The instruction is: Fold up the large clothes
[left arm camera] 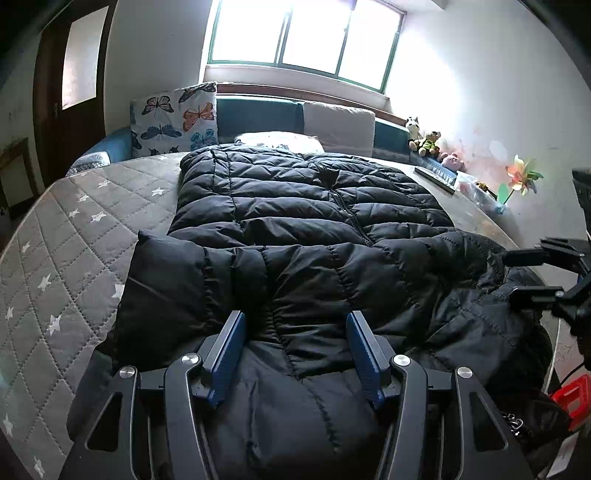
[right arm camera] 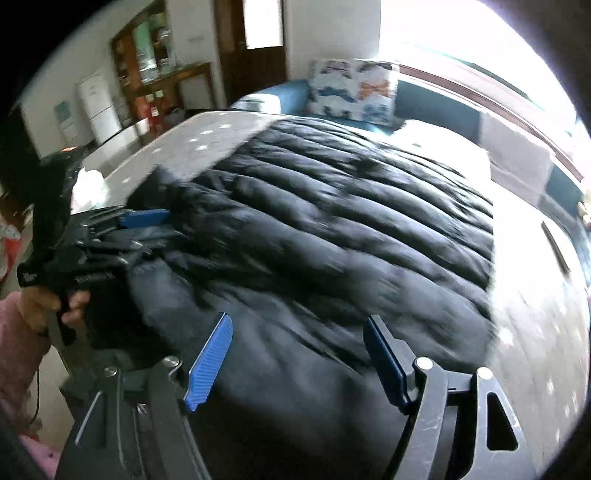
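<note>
Jacket: a black quilted puffer jacket point(left arm camera: 306, 221) lies spread across the grey star-patterned mattress point(left arm camera: 74, 229), filling the centre of the left wrist view; its zip runs up the middle toward the top of the frame.
Sleeve: 1 padded sleeve point(left arm camera: 258, 280) is folded crosswise over the jacket body, across the lower middle of that view.
Left gripper: the left gripper point(left arm camera: 295, 325) sits at the bottom centre, its 2 blue-padded fingers point(left arm camera: 231, 354) spread apart over the sleeve, with nothing pinched between them.
Right gripper: the right gripper point(right arm camera: 297, 332) shows at the bottom of its own blurred view, fingers wide apart above the jacket point(right arm camera: 332, 229), gripping nothing; in the left wrist view it appears at the right edge point(left arm camera: 532, 273) by the jacket's edge.
Hand: a hand point(right arm camera: 51, 306) at the lower left of the right wrist view holds the left tool.
Backdrop: a butterfly pillow point(left arm camera: 177, 118) at upper left, a bright window point(left arm camera: 303, 33) at the top, soft toys point(left arm camera: 428, 140) at right.
</note>
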The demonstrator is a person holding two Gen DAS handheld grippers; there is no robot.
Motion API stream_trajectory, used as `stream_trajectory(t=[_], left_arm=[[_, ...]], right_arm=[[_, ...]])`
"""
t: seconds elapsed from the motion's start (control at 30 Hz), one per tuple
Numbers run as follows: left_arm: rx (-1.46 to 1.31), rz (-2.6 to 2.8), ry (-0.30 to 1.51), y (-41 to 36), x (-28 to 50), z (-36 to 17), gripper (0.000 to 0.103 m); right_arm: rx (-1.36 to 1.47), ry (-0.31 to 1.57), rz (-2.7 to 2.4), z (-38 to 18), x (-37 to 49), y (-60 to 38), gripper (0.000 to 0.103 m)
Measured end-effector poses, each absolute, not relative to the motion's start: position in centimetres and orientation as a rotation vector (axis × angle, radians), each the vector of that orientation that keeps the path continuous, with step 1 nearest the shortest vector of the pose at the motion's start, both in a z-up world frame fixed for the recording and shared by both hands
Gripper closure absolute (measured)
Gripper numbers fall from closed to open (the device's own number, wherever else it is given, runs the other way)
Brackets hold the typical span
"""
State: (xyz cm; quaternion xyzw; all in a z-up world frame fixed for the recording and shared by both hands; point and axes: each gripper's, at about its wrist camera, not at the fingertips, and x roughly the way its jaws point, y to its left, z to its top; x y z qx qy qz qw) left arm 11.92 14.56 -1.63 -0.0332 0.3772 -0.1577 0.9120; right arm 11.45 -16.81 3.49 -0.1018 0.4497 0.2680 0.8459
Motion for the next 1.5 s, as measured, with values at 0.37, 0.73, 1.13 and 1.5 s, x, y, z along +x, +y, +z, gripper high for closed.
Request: stream_trajectory(t=[0.37,0.73,1.13,1.5], left_arm=[[-0.038,-0.325,0.792,14.2,12.2,-1.8,0.042],[-0.011,-0.347,0.833,14.0,11.4,0.3,0.042],[0.158,-0.613,0.786,12.2,-2.8,4.1,0.017],[0.461,-0.690,0.810,6.6,-9.6,-1.1,0.014]], right_arm=[[-0.120,0.995,0.497,-1.5,10.0,-21.9,0.022],[-0.106,1.009,0.483,-0.8,9.6,-22.9,0.022],[-0.419,0.853,0.650,3.4,2.5,-22.2,0.022],[-0.610,0.841,0.852,0.0,-3.1,-19.9,0.022]])
